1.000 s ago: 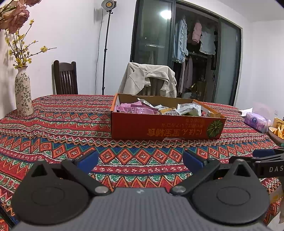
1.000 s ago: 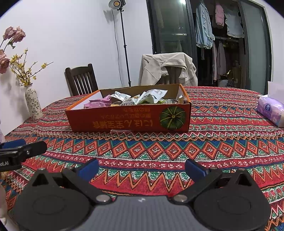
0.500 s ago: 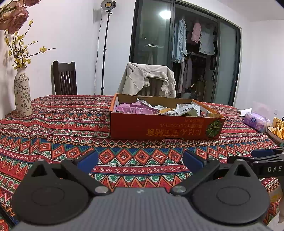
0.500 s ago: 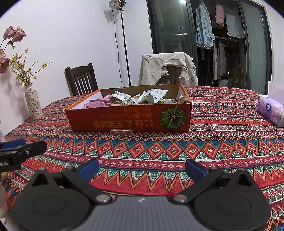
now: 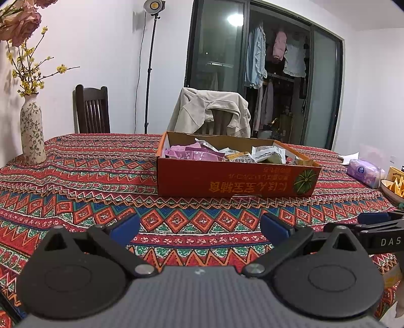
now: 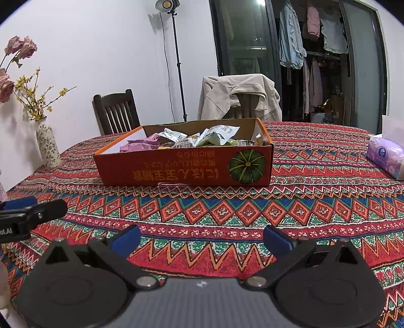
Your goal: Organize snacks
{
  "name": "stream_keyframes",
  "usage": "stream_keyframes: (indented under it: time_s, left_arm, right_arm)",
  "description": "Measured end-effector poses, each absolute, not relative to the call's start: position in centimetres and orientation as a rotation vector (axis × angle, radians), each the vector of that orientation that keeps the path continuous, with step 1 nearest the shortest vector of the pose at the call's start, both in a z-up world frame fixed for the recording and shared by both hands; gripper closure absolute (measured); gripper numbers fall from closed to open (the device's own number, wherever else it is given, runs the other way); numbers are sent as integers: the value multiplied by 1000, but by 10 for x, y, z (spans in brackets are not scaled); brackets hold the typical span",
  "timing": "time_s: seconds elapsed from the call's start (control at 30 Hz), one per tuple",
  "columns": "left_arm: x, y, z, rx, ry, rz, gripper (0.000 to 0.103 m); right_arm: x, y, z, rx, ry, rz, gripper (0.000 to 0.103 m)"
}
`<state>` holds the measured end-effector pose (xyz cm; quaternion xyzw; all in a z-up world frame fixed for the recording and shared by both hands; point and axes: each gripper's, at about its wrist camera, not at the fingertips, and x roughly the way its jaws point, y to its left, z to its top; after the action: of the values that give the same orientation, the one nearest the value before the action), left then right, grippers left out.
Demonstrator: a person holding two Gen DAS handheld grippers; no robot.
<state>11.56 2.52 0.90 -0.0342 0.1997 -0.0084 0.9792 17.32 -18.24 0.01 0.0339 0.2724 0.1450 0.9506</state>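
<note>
snacks (image 5: 224, 154) piled loose in orange box (image 6: 181, 171) mid-counter (image 5: 83, 181) | sorted or not: seemingly unsorted, fits early or late stage | left gripper (image 5: 199, 227) spread, empty | right gripper (image 6: 202, 237) spread, empty, short of box

The box (image 5: 234, 180) wall hides the lower snack packets (image 5: 194, 154); their print is too small to read. A dish (image 5: 392, 188) of yellow pieces is cut by the right edge, and the flowers (image 5: 20, 17) by the top left.
</note>
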Motion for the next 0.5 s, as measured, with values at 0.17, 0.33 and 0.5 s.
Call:
stream_keyframes:
  time_s: [0.17, 0.33, 0.5]
  left_arm:
    - [116, 26, 9, -74, 401, -25, 0]
    - [117, 26, 10, -83, 404, -43, 0]
    - [117, 24, 10, -79, 408, -50, 0]
  right_arm:
    - [173, -183, 0, 69, 555, 293, 0]
    - [173, -182, 0, 70, 555, 293, 0]
    - [173, -182, -2, 70, 557, 293, 0]
